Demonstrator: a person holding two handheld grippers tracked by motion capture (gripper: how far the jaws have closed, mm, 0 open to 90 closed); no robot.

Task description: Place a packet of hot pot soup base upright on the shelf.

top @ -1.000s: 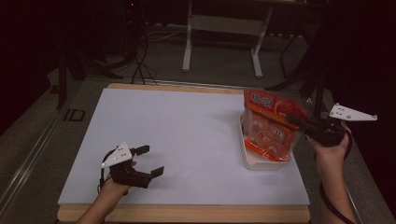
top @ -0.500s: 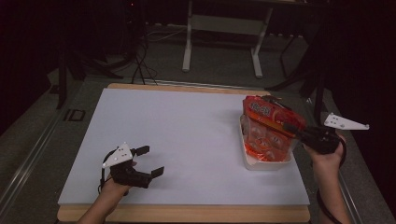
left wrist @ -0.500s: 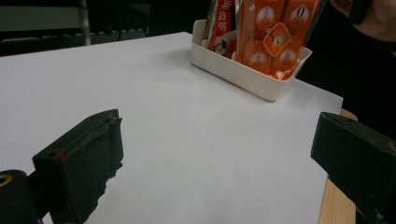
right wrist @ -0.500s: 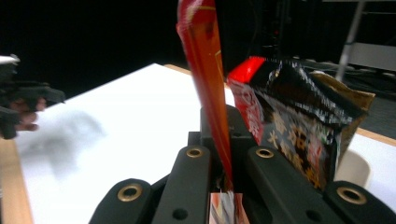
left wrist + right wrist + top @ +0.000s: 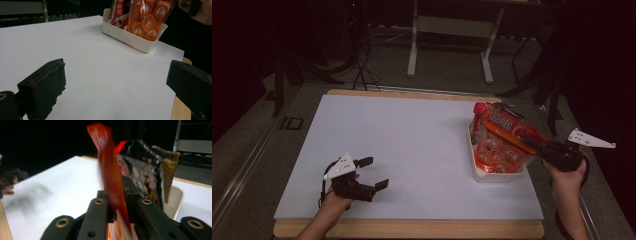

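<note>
From above, your right hand-held gripper pinches the edge of an orange snack bag that stands tilted in a white bin near the right edge of the white desk, while your left hand-held gripper rests near the front edge, well apart, jaws spread on nothing. Along your left hand-held gripper, the two black jaws stand wide over bare desk, the bin of orange packs far off. Along your right hand-held gripper, the jaws press together on the bag's thin red film, a dark packet just behind it. The hold is on a narrow strip of slippery film: a sharp pull could let it slide free, or drag the light bin toward the desk's edge.
</note>
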